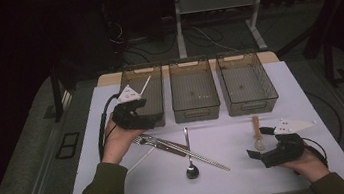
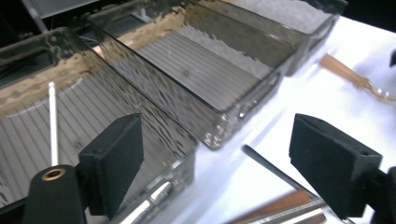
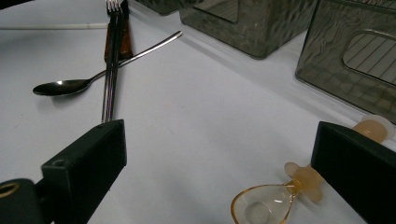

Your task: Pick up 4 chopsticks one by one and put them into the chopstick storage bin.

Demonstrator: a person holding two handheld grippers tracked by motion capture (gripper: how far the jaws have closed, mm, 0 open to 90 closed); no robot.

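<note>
1. High view: my left gripper hangs at the near end of the left smoked-plastic ribbed bin, jaws apart and holding nothing. A thin white stick leans inside that bin, just ahead of it. My right gripper rests low on the white table with its jaws spread. The amber translucent plastic spoon lies between their tips, long axis running away from me toward the bins, bowl nearest me. This hand is far nearer to it than the left.

2. Left gripper view: my two black jaws stand wide apart, with nothing between the pads. The white stick rises beyond my left jaw, inside the bin, clear of it. Beside my right jaw lie the ends of a steel handle and a brown one.

3. Right gripper view: the amber spoon's bowl sits just inside my right jaw, handle passing behind that jaw, untouched. I judge that closing here means centring first. Farther off to the left lie a steel spoon and a brown-handled fork, which the left gripper view shows no more of than handle ends.
</note>
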